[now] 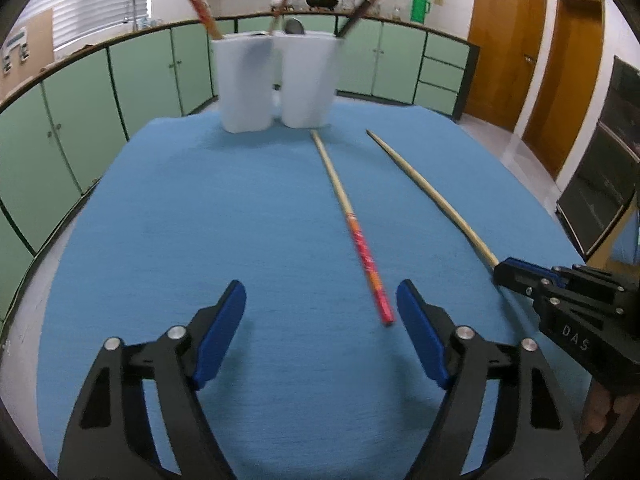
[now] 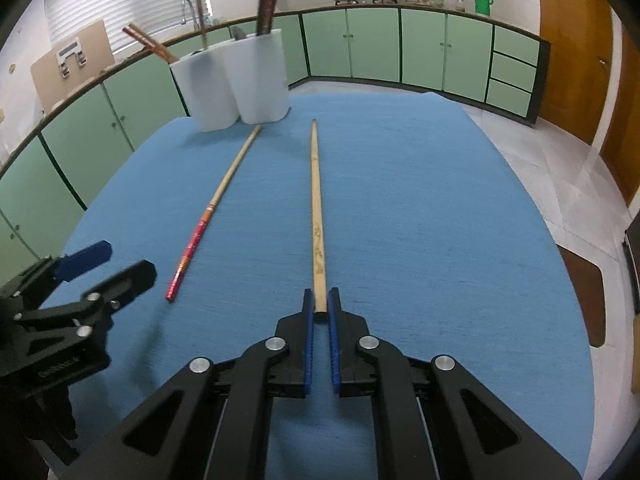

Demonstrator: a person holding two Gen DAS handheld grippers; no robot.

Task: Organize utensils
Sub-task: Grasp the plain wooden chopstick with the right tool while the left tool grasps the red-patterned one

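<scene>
Two chopsticks lie on the blue cloth. A red-handled chopstick (image 1: 352, 224) (image 2: 212, 212) lies free, its red end just inside my left gripper's (image 1: 320, 308) right pad. That gripper is open and empty; it also shows in the right wrist view (image 2: 104, 264). My right gripper (image 2: 319, 304) is shut on the thick end of a plain wooden chopstick (image 2: 316, 208) (image 1: 432, 196), which lies along the cloth; this gripper shows in the left wrist view (image 1: 500, 270). A white two-cup holder (image 1: 276, 80) (image 2: 232, 80) at the far end holds several chopsticks and a spoon.
The blue cloth (image 1: 200, 220) (image 2: 440, 220) covers a round table. Green cabinets (image 2: 380, 44) and a counter with pots and a green flask (image 1: 420, 6) run behind. Wooden doors (image 1: 504, 40) stand at the right.
</scene>
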